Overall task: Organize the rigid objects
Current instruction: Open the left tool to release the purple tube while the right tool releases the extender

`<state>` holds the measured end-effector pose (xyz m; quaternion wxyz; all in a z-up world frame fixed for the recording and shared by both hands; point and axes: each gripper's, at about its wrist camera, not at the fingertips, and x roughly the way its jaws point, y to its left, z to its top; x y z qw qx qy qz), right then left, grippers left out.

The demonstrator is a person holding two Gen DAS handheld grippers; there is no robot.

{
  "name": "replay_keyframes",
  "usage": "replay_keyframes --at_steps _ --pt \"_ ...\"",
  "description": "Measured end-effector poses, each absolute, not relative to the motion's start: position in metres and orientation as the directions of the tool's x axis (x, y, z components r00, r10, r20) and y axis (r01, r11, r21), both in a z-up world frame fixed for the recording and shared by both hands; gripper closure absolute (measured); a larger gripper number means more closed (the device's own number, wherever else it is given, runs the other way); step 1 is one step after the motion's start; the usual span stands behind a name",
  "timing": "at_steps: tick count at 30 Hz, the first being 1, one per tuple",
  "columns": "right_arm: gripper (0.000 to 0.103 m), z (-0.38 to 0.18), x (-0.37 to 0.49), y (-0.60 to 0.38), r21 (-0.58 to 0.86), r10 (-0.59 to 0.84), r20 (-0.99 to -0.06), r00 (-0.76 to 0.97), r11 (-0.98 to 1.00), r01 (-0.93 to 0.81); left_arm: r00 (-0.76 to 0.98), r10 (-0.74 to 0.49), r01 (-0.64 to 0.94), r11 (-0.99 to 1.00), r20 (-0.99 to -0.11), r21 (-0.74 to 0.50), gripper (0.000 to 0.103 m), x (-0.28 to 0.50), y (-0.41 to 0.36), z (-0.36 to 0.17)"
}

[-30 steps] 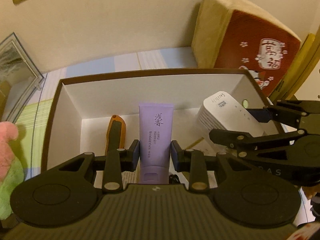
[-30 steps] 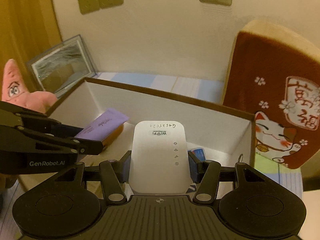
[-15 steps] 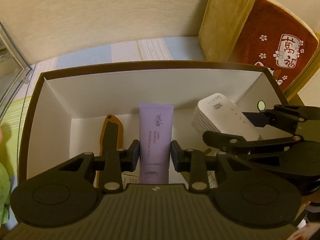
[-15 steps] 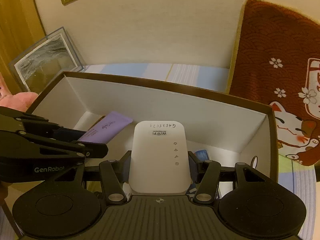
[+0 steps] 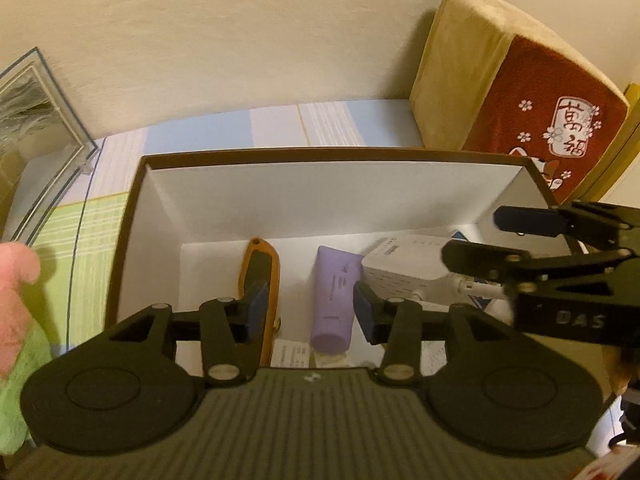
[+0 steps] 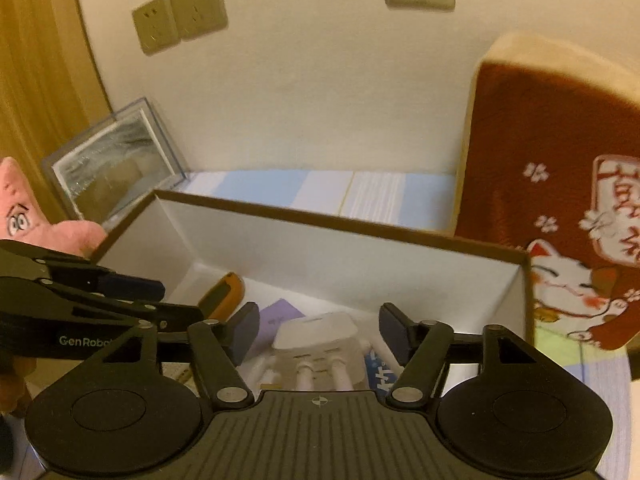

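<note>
striped cloth [image 5: 276, 124] under white-walled rectangular box [image 5: 320, 196].

box [image 5: 132, 216]: purple tube [image 5: 334, 298], white adapter [image 5: 404, 272] | left gripper [image 5: 308, 312] jaws just opened, empty

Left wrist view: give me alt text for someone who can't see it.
The open left claw hangs over a white-lined box where a purple tube lies released between an orange utility knife and a white Wi-Fi extender. The right claw reaches in beside it.
</note>
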<state>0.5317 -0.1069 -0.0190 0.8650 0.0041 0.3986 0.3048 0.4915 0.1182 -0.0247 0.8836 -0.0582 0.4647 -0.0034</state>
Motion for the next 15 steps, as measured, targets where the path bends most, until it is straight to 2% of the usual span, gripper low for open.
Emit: replay_keyframes --at_steps 15 --pt "0.032 0.011 0.477 -0.137 0.278 0.549 -0.657 0.516 0.813 -0.511 0.611 -0.104 -0.034 0.987 -0.785 -0.158 0.055 0.438 0.108 0.015"
